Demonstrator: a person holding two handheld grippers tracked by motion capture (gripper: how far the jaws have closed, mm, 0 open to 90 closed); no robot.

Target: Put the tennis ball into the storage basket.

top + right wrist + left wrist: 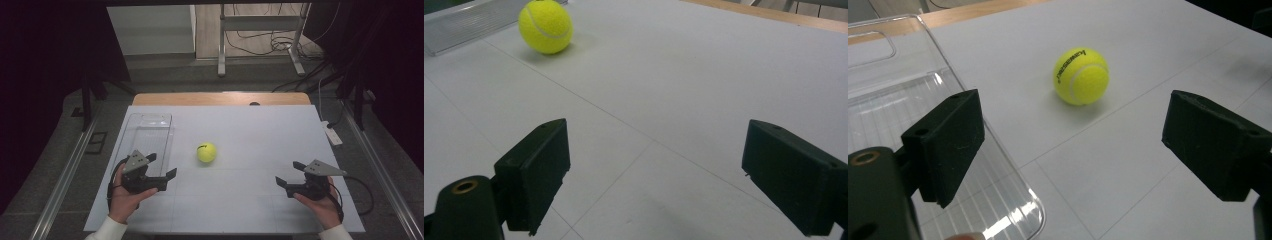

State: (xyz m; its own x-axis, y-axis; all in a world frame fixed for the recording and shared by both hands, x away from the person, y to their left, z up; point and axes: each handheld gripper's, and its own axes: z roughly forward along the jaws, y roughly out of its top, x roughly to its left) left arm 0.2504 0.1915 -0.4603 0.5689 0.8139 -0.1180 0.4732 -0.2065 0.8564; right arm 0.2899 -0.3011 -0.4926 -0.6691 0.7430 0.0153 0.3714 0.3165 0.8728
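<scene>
Centrally placed: tennis ball [206, 152] at rest on the white tabletop [250, 130], roughly mid-width, free of contact on every side. No long axis to account for; round, so graspable from any heading. Just left of it, apart by a narrow strip of bare surface: clear plastic tray [148, 131], long side running near to far. Nearer and to the left: left tool [161, 168], jaws spread wide, nothing between them, hovering over the near right corner of the tray and aimed right and far, straight at the ball. Well apart on the right, near edge: right tool [290, 172], jaws likewise spread and empty, pointed left. Likely judgement: left tool closer, with a short forward reach sufficient. Seen along the left tool: ball [1081, 76] centred ahead, between the two jaws.
</scene>
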